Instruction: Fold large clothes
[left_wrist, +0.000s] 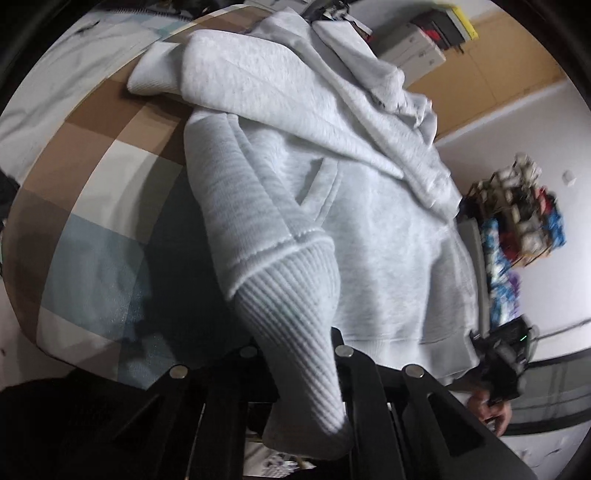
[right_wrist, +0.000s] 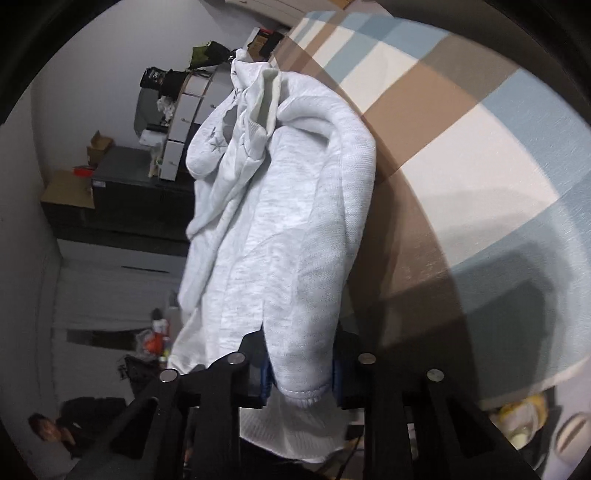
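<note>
A light grey sweatshirt (left_wrist: 362, 229) hangs in the air over a checked bedspread (left_wrist: 92, 221). My left gripper (left_wrist: 299, 354) is shut on its ribbed hem (left_wrist: 295, 332), near a slit pocket (left_wrist: 314, 181). A sleeve with a ribbed cuff (left_wrist: 155, 77) drapes onto the bed at the back. My right gripper (right_wrist: 303, 354) is shut on the other end of the sweatshirt (right_wrist: 280, 229), which hangs bunched with its neck part (right_wrist: 255, 103) far from me. The right gripper also shows in the left wrist view (left_wrist: 506, 358), held by a hand at the hem's far corner.
The checked bedspread (right_wrist: 461, 147) lies under the garment. A wall shelf with colourful items (left_wrist: 517, 206) and stacked boxes (left_wrist: 424, 40) stand beyond it. A dark cabinet (right_wrist: 122, 192) and white drawers (right_wrist: 184, 125) stand at the left. A person (right_wrist: 55, 428) sits low at the left.
</note>
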